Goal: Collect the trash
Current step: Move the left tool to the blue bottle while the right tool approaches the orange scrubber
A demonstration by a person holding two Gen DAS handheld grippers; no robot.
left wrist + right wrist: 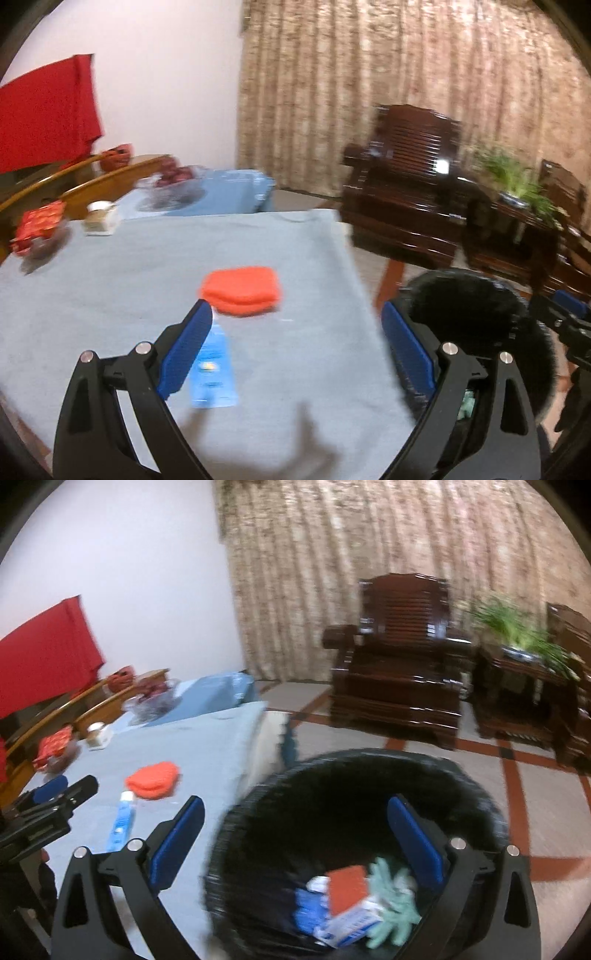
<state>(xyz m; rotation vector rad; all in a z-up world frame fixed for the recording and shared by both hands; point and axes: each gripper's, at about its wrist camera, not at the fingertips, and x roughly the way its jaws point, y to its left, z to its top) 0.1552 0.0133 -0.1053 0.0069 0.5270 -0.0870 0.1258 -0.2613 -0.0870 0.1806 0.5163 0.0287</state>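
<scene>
right gripper (295, 838) hangs over the black bin (258, 805), jaws spread wide, nothing between the pads. in the bin's bottom, at about 6 o'clock of the right wrist view: an orange-red flat piece (347, 888), a pale green glove (391, 904), blue scraps (308, 910) and a white-blue carton (351, 921). judged: those are collected.

left gripper (295, 350) is over the table's blue cloth (110, 288), jaws also wide and empty. blue tube (214, 373) lies on the cloth just beside the left finger (184, 354), at about 7 o'clock of the left wrist view. orange-red pouch (242, 295) sits beyond it, near 12 o'clock from the tube, close but whether touching is unclear.

left to do, by my reading: tube and pouch. red packet (37, 225) and small cup (98, 218) at the far edge, 10 o'clock; trash or not, can't tell. frames blurred.
</scene>
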